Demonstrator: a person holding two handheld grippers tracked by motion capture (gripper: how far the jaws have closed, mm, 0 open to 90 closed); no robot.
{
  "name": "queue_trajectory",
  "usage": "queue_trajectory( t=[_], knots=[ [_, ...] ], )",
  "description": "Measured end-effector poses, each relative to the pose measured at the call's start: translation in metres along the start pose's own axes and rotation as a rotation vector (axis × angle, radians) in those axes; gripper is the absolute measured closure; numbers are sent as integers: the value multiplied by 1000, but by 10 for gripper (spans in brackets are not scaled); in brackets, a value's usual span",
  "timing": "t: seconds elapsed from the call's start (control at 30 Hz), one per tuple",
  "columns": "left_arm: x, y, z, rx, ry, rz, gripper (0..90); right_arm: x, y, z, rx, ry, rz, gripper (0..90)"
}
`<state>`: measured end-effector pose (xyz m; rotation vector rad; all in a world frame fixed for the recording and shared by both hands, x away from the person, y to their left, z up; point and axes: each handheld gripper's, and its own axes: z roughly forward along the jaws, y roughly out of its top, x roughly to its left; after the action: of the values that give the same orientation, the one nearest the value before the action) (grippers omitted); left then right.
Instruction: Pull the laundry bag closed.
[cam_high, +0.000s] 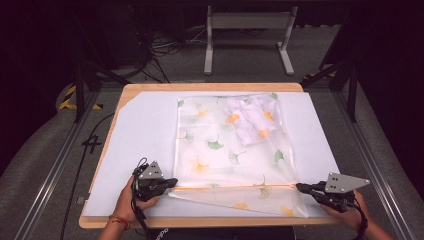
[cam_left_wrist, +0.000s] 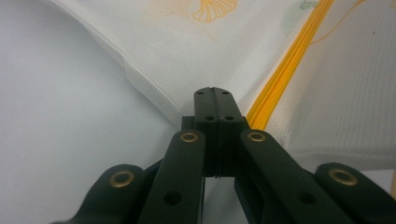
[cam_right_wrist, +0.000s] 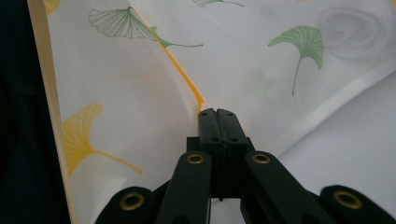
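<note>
On white table (cam_high: 135, 130), sheer leaf-printed bag (cam_high: 220, 145) (orange zipper (cam_high: 235, 187)).

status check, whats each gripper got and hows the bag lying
Left gripper shut on mesh bag, near-left end of orange zipper. Right gripper shut on the near-right end. Bag flat on white mat, near edge lifted. Nothing in the way.

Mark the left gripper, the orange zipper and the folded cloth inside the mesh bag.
left gripper (cam_high: 172, 182): high view, between its fingertips.
orange zipper (cam_high: 235, 187): high view, mid-length of the line.
folded cloth (cam_high: 252, 120): high view, its middle, inside the bag's far right corner.
</note>
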<state>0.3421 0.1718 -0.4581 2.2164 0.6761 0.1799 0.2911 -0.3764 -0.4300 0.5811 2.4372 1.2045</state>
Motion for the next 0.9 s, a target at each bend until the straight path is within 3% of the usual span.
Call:
queue_trajectory(
  t=[0.1, 0.4, 0.53, 0.63, 0.73, 0.83, 0.9],
  knots=[
    [0, 0, 0, -1, -1, 0, 900, 0, -5, 0, -4, 4, 25, 900],
    [0, 0, 0, 0, 1, 3, 900, -1, -6, -6, -15, -13, 25, 900],
    [1, 0, 0, -3, -1, 1, 900, -5, -14, -9, 5, -42, 46, 900],
    [1, 0, 0, -4, -8, -4, 900, -12, -23, -15, -20, -49, 101, 900],
    [-1, -1, -2, -12, 13, 11, 900, -9, -19, -16, -35, -47, 85, 900],
    [-3, -2, -7, -57, 12, 24, 900, -10, -14, -12, -23, -58, 76, 900],
    [-5, 1, -13, -68, 35, 39, 900, -9, -10, -11, -12, -69, 67, 900]
  ],
)
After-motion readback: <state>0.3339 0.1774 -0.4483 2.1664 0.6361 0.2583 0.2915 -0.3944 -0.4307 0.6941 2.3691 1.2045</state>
